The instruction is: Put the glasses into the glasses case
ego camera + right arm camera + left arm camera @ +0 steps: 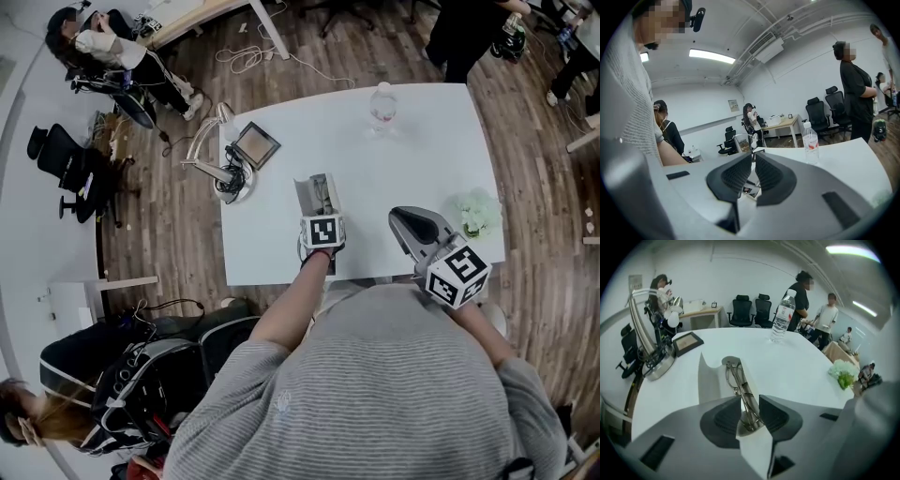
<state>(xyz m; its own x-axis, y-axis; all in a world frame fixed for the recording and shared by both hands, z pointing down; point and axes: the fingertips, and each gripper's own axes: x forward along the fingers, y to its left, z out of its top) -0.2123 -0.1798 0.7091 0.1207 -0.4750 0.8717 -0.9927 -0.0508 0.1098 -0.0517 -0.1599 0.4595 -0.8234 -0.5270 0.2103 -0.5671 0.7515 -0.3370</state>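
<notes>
The glasses case point(306, 195) is white and lies open near the table's front edge, with its flap point(708, 380) folded out to the left. The thin metal glasses point(738, 383) lie lengthwise inside it. My left gripper point(750, 416) is shut on the near end of the case, pinching its wall with the glasses' end between the jaws; in the head view the left gripper point(318, 216) sits just behind the case. My right gripper point(405, 223) hovers to the right, apart from the case. The right gripper point(753, 161) has its jaws together and holds nothing.
A water bottle point(382, 105) stands at the table's far edge. A desk lamp point(212, 150) and a dark framed tablet point(255, 144) sit at the far left. A green-white flower bunch point(478, 214) lies at the right edge. People and office chairs surround the table point(412, 159).
</notes>
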